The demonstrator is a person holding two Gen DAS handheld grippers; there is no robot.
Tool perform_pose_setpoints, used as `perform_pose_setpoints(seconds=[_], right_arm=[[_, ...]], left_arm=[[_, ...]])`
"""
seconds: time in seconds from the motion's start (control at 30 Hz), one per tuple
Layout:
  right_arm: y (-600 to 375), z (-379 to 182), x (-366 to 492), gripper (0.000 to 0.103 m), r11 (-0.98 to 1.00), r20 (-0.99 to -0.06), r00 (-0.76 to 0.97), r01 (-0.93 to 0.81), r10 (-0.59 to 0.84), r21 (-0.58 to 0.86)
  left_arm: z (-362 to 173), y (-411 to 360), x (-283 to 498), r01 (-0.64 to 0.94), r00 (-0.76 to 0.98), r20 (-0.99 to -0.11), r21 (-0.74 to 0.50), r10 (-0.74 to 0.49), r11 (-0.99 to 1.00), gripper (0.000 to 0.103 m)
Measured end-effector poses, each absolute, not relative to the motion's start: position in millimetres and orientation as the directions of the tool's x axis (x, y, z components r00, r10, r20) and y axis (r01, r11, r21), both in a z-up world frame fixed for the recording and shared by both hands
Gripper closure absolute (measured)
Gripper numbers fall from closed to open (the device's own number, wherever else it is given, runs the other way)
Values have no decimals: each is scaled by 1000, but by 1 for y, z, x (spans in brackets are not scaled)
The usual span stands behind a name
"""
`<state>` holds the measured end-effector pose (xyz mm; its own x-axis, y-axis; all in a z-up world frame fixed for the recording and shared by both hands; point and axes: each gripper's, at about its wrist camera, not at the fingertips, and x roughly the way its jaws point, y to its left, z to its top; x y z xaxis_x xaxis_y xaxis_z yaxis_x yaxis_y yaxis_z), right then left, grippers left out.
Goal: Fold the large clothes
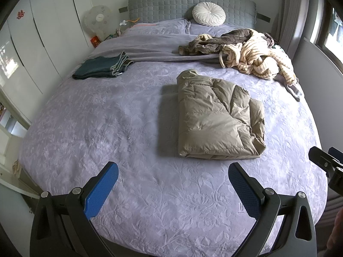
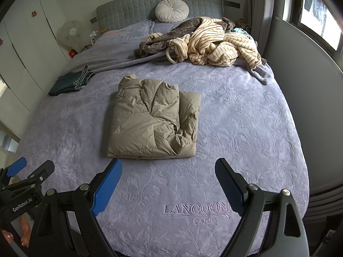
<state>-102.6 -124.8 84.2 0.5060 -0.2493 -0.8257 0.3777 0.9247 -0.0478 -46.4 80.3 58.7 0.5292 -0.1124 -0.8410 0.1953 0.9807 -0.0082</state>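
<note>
- Left wrist view: the bed (image 1: 107,128), under a lilac embossed cover, is seen to fill the frame, with a grey padded headboard (image 1: 190,5) at its far end.
- A heap of unfolded clothes (image 1: 253,51), striped cream over brown, is seen at the far right by the pillows; it is judged to be what remains to be folded.
- The folded padded jacket (image 1: 218,115) is seen mid-bed, just ahead of both tongs, its long axis running from the foot toward the headboard. In this view it lies ahead and to the right; in the right wrist view it lies (image 2: 154,117) ahead and slightly left, so it sits between the two hands, and neither hand can be judged nearer.
- Folded jeans (image 1: 103,67) are seen at the far left edge.
- The left tongs (image 1: 173,177) are held wide apart over the bare cover, nothing between them.
- The right tongs (image 2: 168,173) are likewise spread, empty.
- Only the right wrist view shows the lettering stitched into the cover (image 2: 197,211) and fingertips (image 2: 23,231) on the left handle.
</note>
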Motion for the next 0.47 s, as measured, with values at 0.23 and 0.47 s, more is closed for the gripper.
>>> perform_pose_setpoints(seconds=[0.23,0.47], right_arm=[[-125,84,-103,13,924,-826,506,379,-249,-47],[-125,85,-102,13,925,-826,505,378,-249,-47]], left_arm=[[59,80,-47,198,532,-839,-10,-116,980,0],[63,71,-47,212,528,-840,-11,-124,977,0]])
